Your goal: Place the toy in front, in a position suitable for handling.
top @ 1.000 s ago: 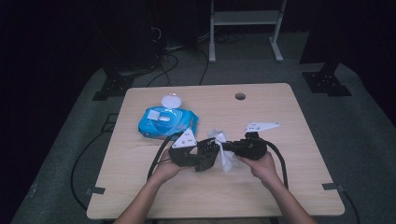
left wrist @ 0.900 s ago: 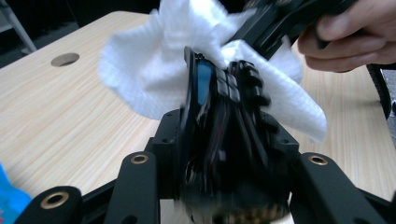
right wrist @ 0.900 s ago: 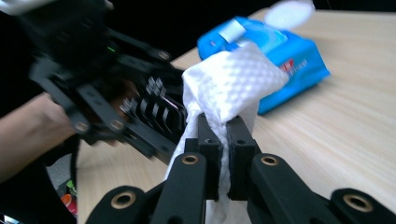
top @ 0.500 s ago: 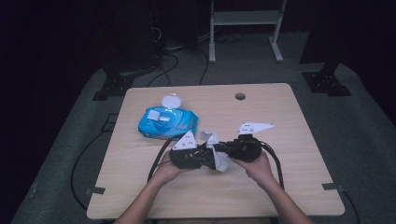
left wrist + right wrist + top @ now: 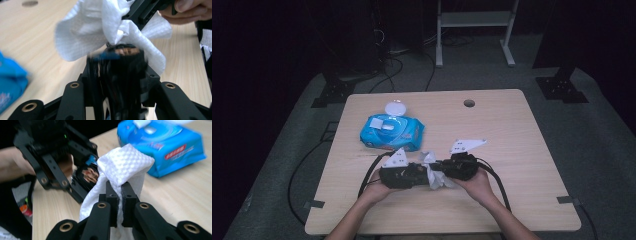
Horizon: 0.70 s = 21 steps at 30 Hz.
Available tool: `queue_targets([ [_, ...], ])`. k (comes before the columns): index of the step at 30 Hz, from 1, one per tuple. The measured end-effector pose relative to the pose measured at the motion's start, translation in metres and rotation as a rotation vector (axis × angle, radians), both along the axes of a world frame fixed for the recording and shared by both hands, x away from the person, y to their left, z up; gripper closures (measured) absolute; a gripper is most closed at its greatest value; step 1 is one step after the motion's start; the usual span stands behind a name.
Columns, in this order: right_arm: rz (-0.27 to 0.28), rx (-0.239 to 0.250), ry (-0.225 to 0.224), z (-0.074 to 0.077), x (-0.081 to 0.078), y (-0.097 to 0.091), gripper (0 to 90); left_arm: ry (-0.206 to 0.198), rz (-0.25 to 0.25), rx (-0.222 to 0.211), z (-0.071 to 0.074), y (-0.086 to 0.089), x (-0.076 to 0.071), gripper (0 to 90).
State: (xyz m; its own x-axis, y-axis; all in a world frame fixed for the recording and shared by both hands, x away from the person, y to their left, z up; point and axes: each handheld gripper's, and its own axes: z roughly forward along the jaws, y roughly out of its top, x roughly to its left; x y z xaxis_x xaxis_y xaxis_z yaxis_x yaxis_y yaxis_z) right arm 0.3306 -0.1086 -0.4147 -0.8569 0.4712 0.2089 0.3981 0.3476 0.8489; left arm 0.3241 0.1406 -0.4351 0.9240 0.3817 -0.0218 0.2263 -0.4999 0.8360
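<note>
- Between my right gripper's [image 5: 119, 192] fingers, pressed together, a white wipe [image 5: 125, 165] is pinched.
- My left gripper's [image 5: 122, 62] fingers clamp a small dark object [image 5: 123, 53], touching the wipe.
- Beyond them lies the blue wipe pack [image 5: 392, 132].

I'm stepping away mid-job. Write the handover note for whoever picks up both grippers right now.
Right gripper: shut on the white wipe, pinching a fold of it.
Left gripper: shut on a small dark object, blurred; what it is I cannot tell. The wipe is pressed against its front.
Blue wipe pack: on the table beyond the grippers, lid flipped open.
Done: wipe pulled out and brought to the object.
Left: probably finish wiping the object, then set both down.
</note>
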Motion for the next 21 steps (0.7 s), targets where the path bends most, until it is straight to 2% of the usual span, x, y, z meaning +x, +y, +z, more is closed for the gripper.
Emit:
queue_targets([
  [3, 0.005, -0.046, 0.003, -0.009, 0.0, 0.008, 86.3, -0.006, 0.016, 0.068, -0.01, 0.004, -0.001, 59.3],
  [4, 0.009, -0.066, -0.006, -0.012, -0.001, 0.011, 86.3, 0.008, 0.024, 0.046, -0.012, 0.006, -0.001, 59.8],
  [8, 0.009, -0.084, -0.03, -0.012, -0.002, 0.019, 86.3, -0.005, 0.025, 0.058, -0.011, 0.008, 0.0, 59.8],
  [10, 0.021, -0.088, -0.031, -0.011, -0.002, 0.024, 86.3, 0.001, 0.022, 0.061, -0.012, 0.007, 0.0, 59.6],
  [13, 0.063, -0.121, -0.067, -0.01, -0.009, 0.04, 86.3, -0.006, 0.007, 0.099, -0.015, 0.005, -0.001, 58.5],
  [15, 0.077, -0.143, -0.078, -0.01, -0.011, 0.046, 86.3, -0.011, 0.007, 0.11, -0.014, 0.005, -0.002, 58.7],
  [17, 0.074, -0.14, -0.074, -0.01, -0.009, 0.044, 86.3, -0.009, 0.008, 0.102, -0.014, 0.005, -0.002, 58.9],
  [21, 0.023, -0.157, -0.091, -0.009, -0.006, 0.024, 86.3, -0.009, 0.008, 0.093, -0.015, 0.006, -0.001, 58.9],
])
